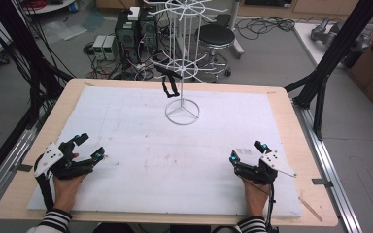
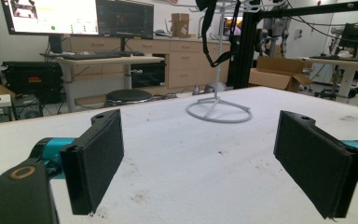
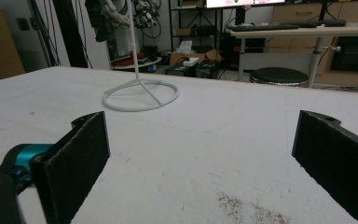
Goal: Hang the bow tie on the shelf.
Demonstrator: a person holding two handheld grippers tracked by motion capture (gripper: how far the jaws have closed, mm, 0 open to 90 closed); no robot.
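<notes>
Both hands rest at the near edge of the bench (image 1: 291,121), on its white mat. Left hand-held gripper (image 1: 87,147) at about 7 o'clock, jaws spread wide, nothing between them; its own view shows the two black pads (image 2: 95,163) well apart over bare mat. Right hand-held gripper (image 1: 247,152) at about 5 o'clock, likewise wide and empty. Farther out, toward 12 o'clock, the white wire rack (image 1: 182,63) stands upright on its ring base (image 1: 182,112), well apart from both grippers. A black strap (image 1: 171,83) hangs from one of the rack's lower arms, on the side facing 11 o'clock, dangling free above the mat near the pole. Judgement: the work in hand looks like taking the strap off the rack, and the reach has not begun. Risks: the rack looks light and narrow-footed, so a sideways pull on the strap could tip or drag it; the strap is thin and limp, so wide jaws closing off-centre may miss it or catch the wire arm; the loop may snag on the hook unless lifted clear first.
</notes>
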